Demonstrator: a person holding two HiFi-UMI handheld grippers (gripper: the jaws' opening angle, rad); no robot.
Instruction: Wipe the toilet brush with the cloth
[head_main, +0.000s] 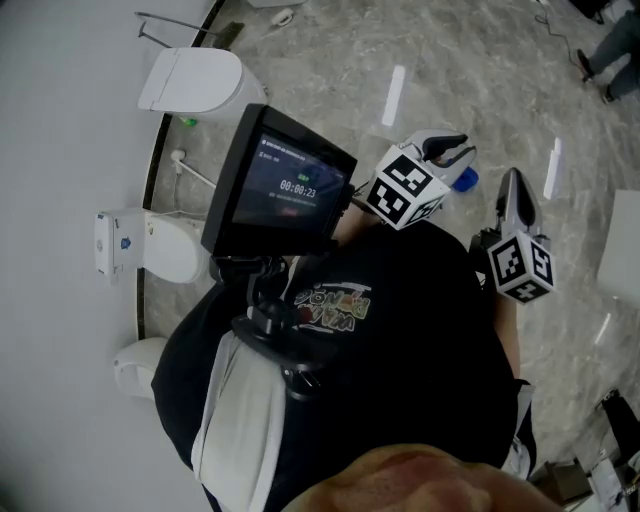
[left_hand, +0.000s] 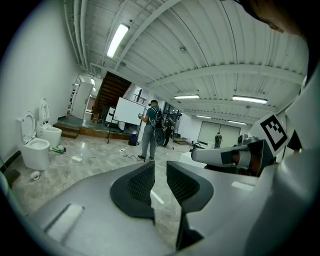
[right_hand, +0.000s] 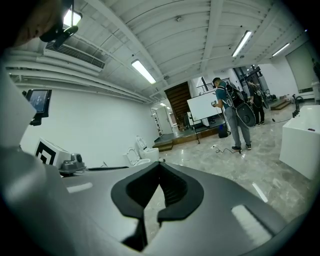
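We haven't started yet. Our left gripper (left_hand: 160, 172) is open w/ nothing in it; right gripper (right_hand: 159, 167) is squeezed shut, empty too. No cloth in sight. The brush is maybe by the toilets (left_hand: 36, 150), far left of the left gripper.

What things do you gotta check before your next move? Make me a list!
1. Left gripper open and empty: ok.
2. Right gripper open to grab: not ok, its jaws are shut on nothing.
3. Cloth in sight: not ok, no view shows one.
4. Toilet brush found: cannot tell; a small white thing by the wall is too small to name.
5. Toilets in view: ok, lined up along that wall.
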